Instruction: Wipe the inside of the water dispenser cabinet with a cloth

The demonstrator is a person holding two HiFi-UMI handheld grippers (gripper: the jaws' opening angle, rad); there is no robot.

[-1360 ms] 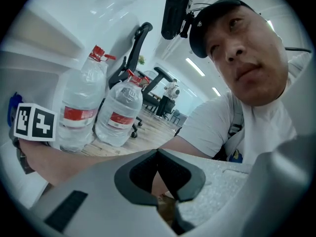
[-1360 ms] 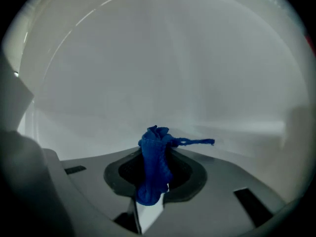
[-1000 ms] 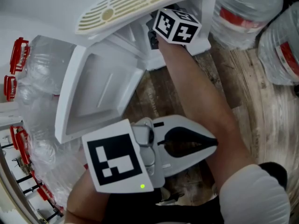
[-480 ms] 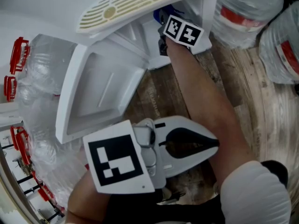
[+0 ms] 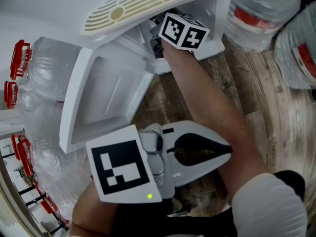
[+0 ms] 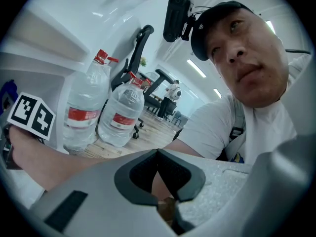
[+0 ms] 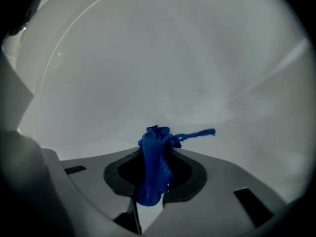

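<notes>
Cloth [image 7: 154,157] clamped in right hand-held gripper [image 7: 154,176], arm [image 5: 207,98] stretched into cabinet [image 7: 163,58].

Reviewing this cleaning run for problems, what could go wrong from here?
The blue cloth is a narrow bunch in the right gripper, so its fingers might scrape the cabinet wall instead of wiping, or the cloth could slip out. The open door sits close to the forearm and could get knocked.

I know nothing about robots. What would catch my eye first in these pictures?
A bright blue cloth, pinched by the right gripper, stands out against the pale cabinet wall. In the head view, the left gripper fills the foreground, its jaws shut on nothing, beside the open white cabinet door.
</notes>
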